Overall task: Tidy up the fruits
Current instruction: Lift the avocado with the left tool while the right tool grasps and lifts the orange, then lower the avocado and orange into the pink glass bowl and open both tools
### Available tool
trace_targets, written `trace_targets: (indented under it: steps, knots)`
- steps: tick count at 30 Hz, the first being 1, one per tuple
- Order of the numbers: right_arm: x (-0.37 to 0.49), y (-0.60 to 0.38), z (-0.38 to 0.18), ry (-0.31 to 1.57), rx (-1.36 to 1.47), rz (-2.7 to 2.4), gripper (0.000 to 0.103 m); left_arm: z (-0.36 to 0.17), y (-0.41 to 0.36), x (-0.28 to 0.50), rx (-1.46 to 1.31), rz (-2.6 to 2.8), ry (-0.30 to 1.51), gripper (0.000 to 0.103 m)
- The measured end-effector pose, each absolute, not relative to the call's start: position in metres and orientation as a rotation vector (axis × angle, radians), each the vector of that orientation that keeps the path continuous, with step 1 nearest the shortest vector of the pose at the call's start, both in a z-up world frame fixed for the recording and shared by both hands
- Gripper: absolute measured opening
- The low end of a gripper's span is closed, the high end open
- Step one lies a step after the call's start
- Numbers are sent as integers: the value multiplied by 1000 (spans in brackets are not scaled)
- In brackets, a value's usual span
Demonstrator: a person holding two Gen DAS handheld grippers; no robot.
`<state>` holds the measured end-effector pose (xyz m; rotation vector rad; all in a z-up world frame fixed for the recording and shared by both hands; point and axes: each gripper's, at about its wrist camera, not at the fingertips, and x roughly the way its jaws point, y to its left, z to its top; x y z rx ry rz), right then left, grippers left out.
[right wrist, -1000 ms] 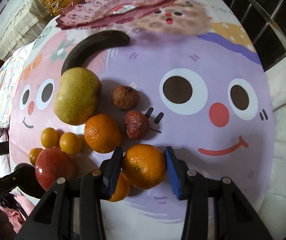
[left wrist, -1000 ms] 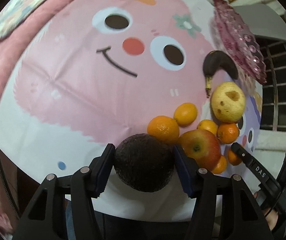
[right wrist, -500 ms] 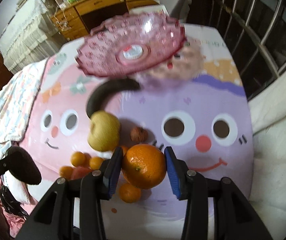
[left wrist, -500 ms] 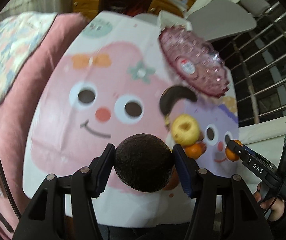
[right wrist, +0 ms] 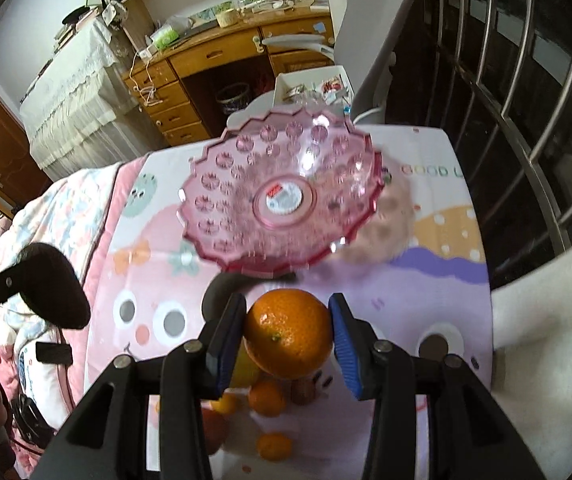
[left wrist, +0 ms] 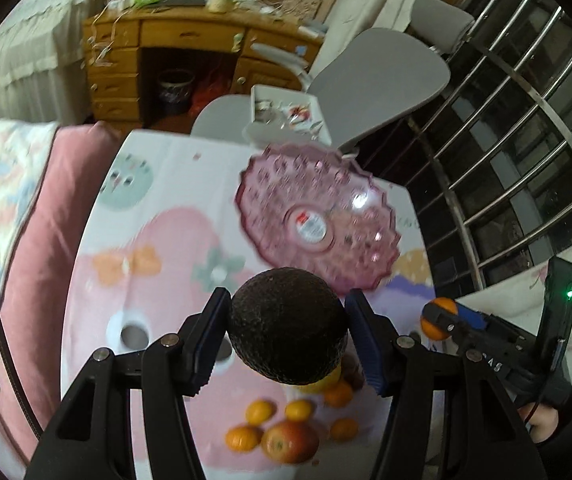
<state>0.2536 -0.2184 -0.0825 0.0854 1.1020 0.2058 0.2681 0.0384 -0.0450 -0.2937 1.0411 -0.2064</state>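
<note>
My left gripper is shut on a dark avocado and holds it high above the table. My right gripper is shut on an orange, also lifted. A pink glass fruit plate stands at the table's far end, beyond both grippers; it also shows in the right wrist view. Below lie a red apple, several small oranges and a partly hidden yellow fruit. The right gripper with its orange shows at the right of the left wrist view.
The table wears a pink and purple cartoon cloth. A grey chair and a wooden desk stand behind it. Metal window bars run along the right. A pink quilt lies left.
Both grippers rose well above the table with their fruit and tilted toward the far end. The pink plate now sits in the middle of both views and the fruit pile has dropped low.
</note>
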Motion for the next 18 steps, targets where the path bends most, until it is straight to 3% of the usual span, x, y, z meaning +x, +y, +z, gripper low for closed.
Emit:
trace_targets:
  steps: [18]
  knots:
    - [357,-220,-146,1095,116,227,43,-118,-14,411,-154,-244,1109,58]
